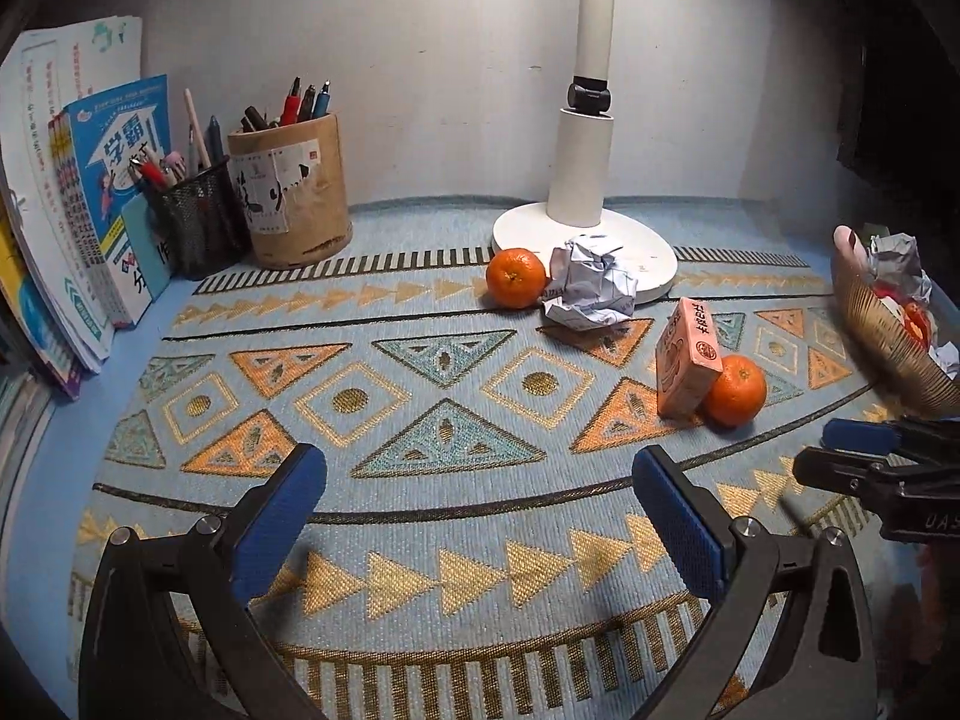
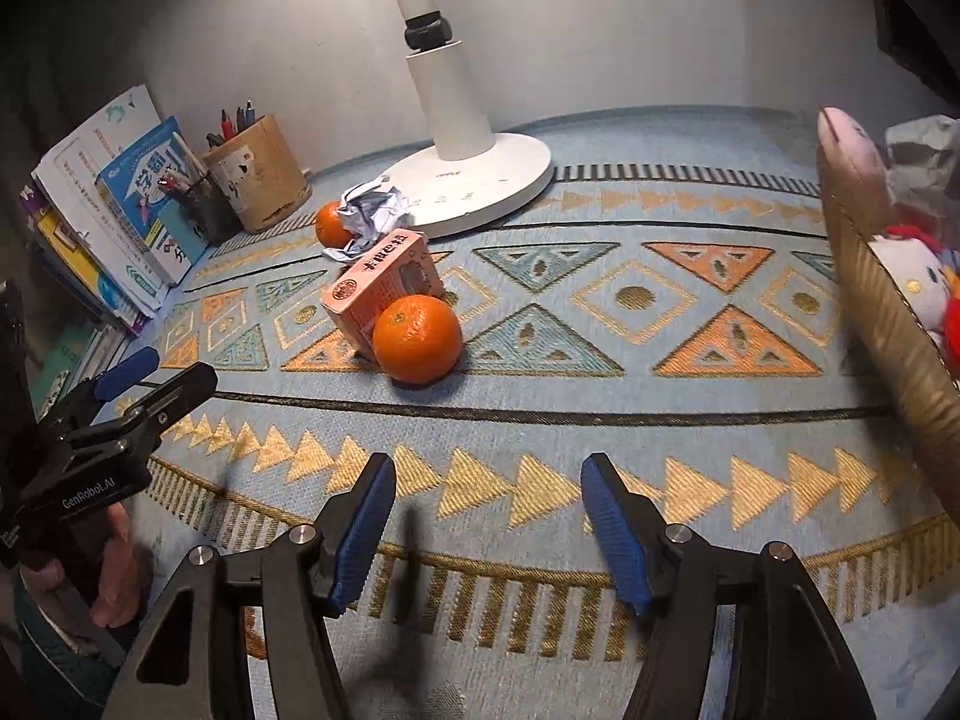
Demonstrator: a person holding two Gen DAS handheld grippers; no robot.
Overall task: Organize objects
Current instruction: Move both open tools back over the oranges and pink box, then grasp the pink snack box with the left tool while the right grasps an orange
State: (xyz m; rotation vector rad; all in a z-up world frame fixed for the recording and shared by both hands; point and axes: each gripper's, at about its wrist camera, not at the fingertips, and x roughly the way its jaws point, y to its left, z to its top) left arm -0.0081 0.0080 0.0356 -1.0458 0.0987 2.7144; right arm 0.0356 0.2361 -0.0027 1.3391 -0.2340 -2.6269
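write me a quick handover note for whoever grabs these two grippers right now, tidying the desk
Left gripper: jaws open, empty, over the patterned mat.
Right gripper: jaws open, empty, over the same mat.
Loose items: near orange touching the pink box; far orange and crumpled paper beside each other at the lamp base.
Basket on the right already holds a plush toy and some crumpled paper.
Done: nothing can be confirmed as placed by this rig.
Left: both oranges, the box and the paper ball still lie out; the near orange looks easiest for the right gripper.
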